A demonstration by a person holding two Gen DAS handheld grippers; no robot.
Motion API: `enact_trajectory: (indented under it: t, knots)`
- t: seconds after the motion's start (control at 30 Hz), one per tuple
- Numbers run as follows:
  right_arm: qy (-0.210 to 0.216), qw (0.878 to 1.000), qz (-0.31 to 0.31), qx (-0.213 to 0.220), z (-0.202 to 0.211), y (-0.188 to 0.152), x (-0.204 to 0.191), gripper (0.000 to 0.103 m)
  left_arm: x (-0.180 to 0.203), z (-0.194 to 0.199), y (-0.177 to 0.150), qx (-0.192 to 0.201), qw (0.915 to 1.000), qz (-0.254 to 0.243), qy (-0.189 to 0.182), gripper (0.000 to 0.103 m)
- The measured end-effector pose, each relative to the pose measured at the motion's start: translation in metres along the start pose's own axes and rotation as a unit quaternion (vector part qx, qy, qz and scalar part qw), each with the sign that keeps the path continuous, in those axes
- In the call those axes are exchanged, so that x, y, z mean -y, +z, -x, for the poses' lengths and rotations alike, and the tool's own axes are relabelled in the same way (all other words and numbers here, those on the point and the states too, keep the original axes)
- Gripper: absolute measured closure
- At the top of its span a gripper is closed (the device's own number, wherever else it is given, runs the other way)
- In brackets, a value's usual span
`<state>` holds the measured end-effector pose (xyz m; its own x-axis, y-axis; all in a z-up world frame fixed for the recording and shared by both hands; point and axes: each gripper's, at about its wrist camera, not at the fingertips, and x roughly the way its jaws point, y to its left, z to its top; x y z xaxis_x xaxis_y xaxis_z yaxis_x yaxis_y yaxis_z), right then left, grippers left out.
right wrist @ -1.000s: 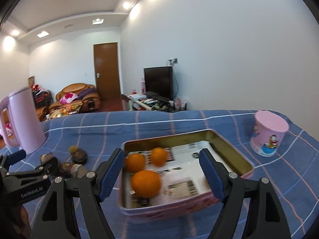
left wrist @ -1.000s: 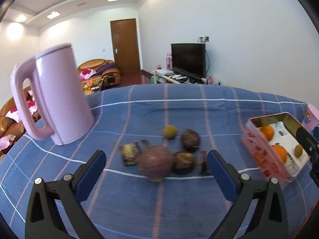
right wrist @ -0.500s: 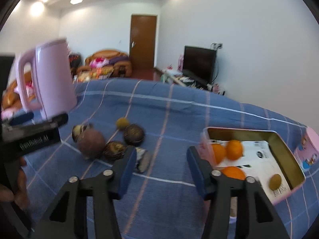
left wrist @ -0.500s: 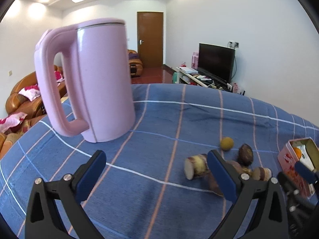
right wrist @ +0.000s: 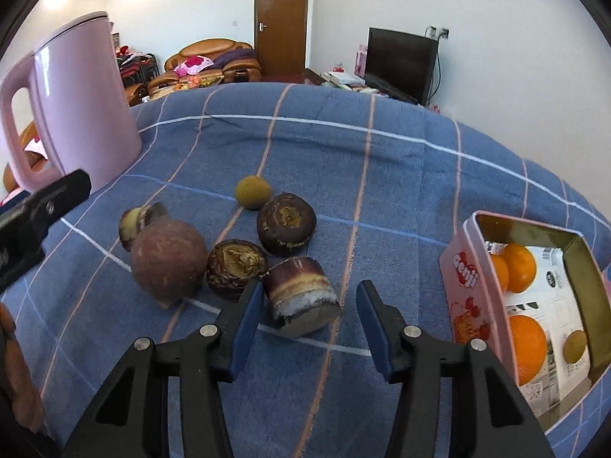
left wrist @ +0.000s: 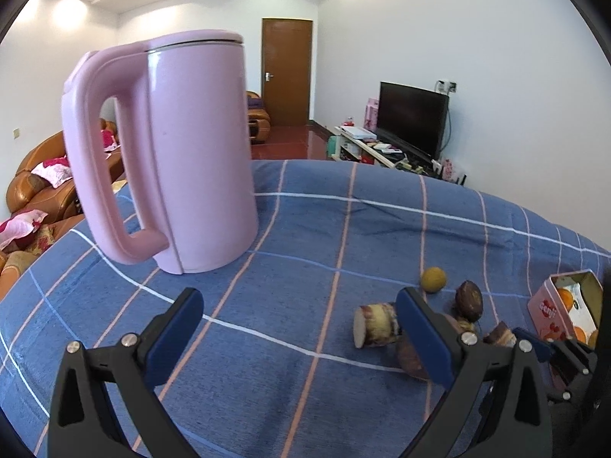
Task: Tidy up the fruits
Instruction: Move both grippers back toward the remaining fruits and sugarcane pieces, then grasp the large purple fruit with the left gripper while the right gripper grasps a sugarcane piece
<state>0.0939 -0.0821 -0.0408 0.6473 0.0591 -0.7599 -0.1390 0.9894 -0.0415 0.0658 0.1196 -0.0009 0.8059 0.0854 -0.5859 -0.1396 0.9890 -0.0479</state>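
A cluster of fruit lies on the blue checked cloth point(right wrist: 382, 175): a purple cane chunk point(right wrist: 301, 294), two dark round fruits point(right wrist: 286, 223) point(right wrist: 236, 267), a big reddish round fruit point(right wrist: 168, 257), a second cane chunk point(right wrist: 135, 221) and a small yellow-green fruit point(right wrist: 252, 191). My right gripper point(right wrist: 309, 324) is open, its jaws either side of the near cane chunk. A pink tin point(right wrist: 464, 278) at right holds oranges point(right wrist: 517, 261) and one small green fruit point(right wrist: 574, 345). My left gripper point(left wrist: 298, 334) is open and empty, left of the cluster point(left wrist: 376, 324).
A tall pink kettle point(left wrist: 179, 145) stands on the cloth at the left, close ahead of my left gripper; it also shows in the right wrist view point(right wrist: 80, 114). Behind the table are sofas point(right wrist: 208, 57), a door and a TV point(right wrist: 401, 61).
My right gripper swung left from the tin to the fruit cluster and narrowed around the near cane chunk. My left gripper swung left, bringing the kettle close ahead.
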Motion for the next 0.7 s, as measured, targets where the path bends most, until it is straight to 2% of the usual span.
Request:
enact_trajectory:
  t: [0.03,0.17,0.27,0.33,0.43,0.57,0.7]
  knots:
    - [0.011,1.0,-0.004,-0.007,-0.003,0.0,0.002,0.065,0.001,0.0,0.0,0.0,1.0,-0.002,-0.005,0.0]
    - [0.029,0.999,-0.025,0.01,0.005,-0.004,0.009,0.065,0.006,0.001,-0.002,0.002,0.9992,-0.008,-0.039,0.0]
    - [0.054,0.996,-0.04,0.066,0.031,-0.013,0.016,0.065,0.011,0.006,-0.003,0.009,0.9973,-0.013,-0.072,0.001]
    - [0.055,0.991,-0.038,0.113,0.054,-0.024,0.019,0.065,0.018,0.008,-0.006,0.011,0.9947,-0.025,-0.099,0.004]
    - [0.046,0.989,-0.027,0.138,0.071,-0.034,0.02,0.065,0.034,0.006,-0.01,0.005,0.9909,-0.057,-0.122,0.011]
    - [0.037,0.988,-0.032,0.146,0.08,-0.041,0.023,0.065,0.056,-0.005,-0.015,-0.024,0.9872,-0.093,-0.128,0.021]
    - [0.045,0.989,-0.041,0.135,0.075,-0.043,0.026,0.065,0.066,-0.017,-0.015,-0.058,0.9854,-0.086,-0.135,0.031]
